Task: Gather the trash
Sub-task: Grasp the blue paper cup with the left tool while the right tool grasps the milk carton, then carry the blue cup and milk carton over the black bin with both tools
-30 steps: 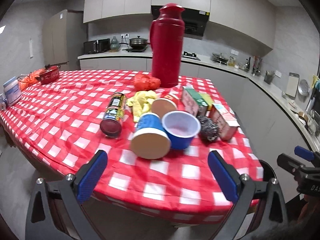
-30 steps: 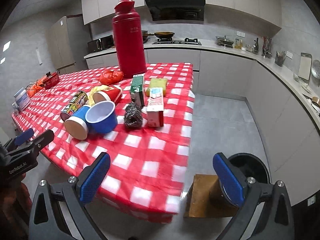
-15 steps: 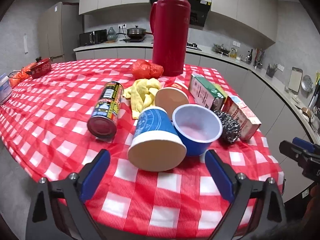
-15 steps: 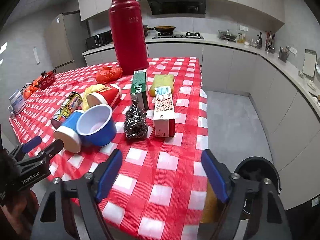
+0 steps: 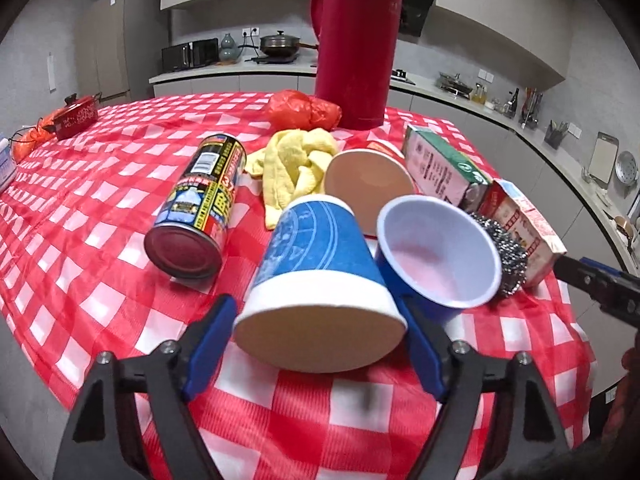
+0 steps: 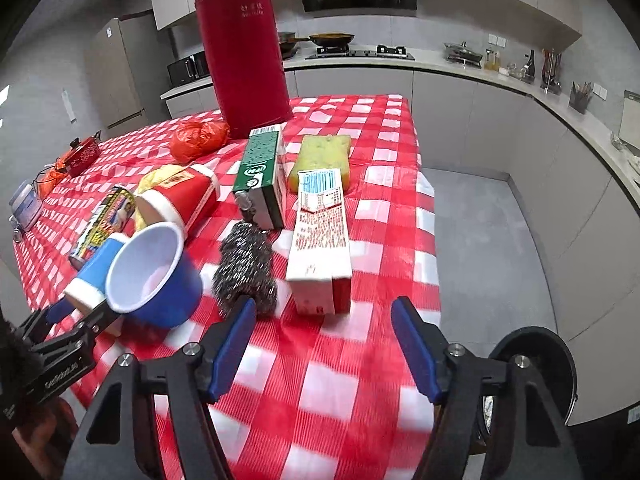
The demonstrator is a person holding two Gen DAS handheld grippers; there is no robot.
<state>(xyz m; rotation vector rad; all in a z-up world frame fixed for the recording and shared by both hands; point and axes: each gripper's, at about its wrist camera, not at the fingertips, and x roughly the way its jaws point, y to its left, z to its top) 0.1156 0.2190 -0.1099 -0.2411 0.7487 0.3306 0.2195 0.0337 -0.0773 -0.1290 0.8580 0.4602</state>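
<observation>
1. The left gripper (image 5: 320,344) sits low over the near edge of the checked tablecloth (image 5: 100,208), its blue pads on either side of the white base of a blue paper cup (image 5: 320,276) lying on its side. The jaws are closing with the cup between them; the pads stand just beside the base, and whether they touch it yet cannot be told.
2. A second blue cup (image 5: 438,256) lies touching the first on its right, its open mouth facing the camera.
3. Behind these lies a red paper cup (image 5: 368,184), a yellow cloth (image 5: 296,164) and a printed can (image 5: 200,212) on its side to the left.
4. The right gripper (image 6: 324,344) hovers over the cloth near the table's right edge, its jaws spread but closing, with only tablecloth between the pads.
5. Just ahead of it lies a red-and-white carton (image 6: 322,240); a steel scourer (image 6: 246,272) rests beside the carton, near the left pad.
6. Further back stand a green carton (image 6: 262,176), a yellow sponge (image 6: 326,156), a crumpled orange bag (image 6: 198,138) and a tall red thermos (image 6: 242,44).
7. A dark round bin (image 6: 536,360) stands on the floor below the table's right side.
</observation>
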